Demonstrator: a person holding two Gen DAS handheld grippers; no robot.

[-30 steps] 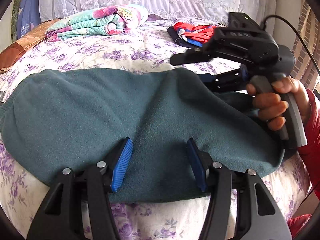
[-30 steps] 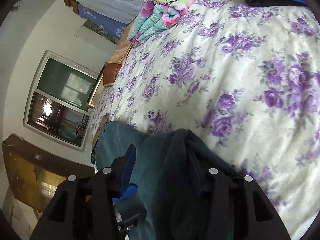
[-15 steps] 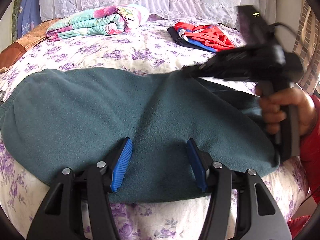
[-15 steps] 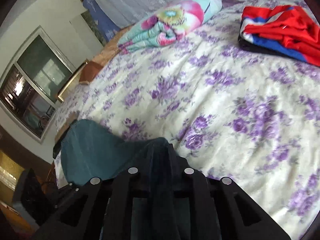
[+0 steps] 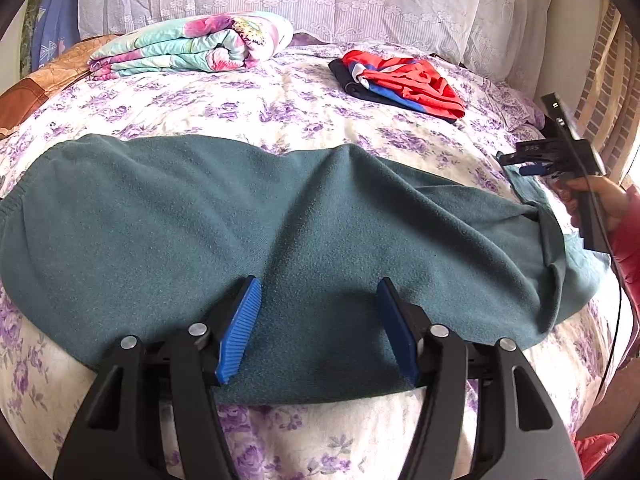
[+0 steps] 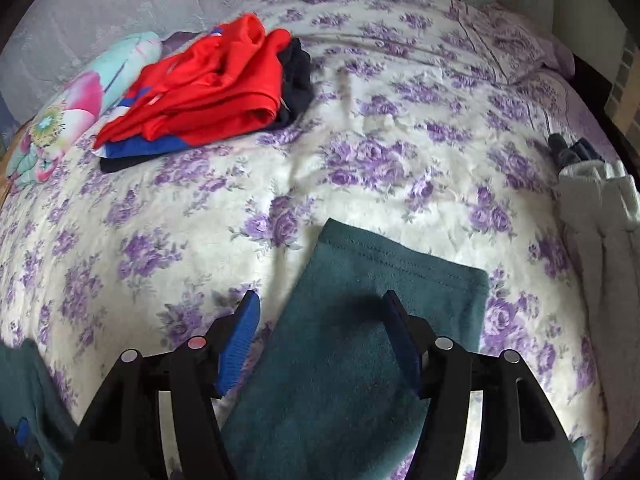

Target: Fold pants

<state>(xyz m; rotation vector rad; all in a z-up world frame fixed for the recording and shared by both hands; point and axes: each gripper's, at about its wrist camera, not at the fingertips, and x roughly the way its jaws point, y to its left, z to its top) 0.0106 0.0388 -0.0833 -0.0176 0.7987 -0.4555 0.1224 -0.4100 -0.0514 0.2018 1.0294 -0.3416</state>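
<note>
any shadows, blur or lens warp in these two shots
Left wrist view: sharp, soft even daylight, heavy fisheye bulging the bed with dark corners. Right wrist view: same warp, the right claw casts a dark shadow on the green pants, and the bed's far edge looks slightly soft.

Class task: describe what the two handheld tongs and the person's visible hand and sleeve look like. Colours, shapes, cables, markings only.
The left tongs and the right tongs each have black triangular cut-out arms with silver pivot bolts and ribbed blue finger pads. From the left camera, the right tongs show a black boxy body with small markings too blurred to read, and a black cable. The bare hand wears a red sleeve.
</note>
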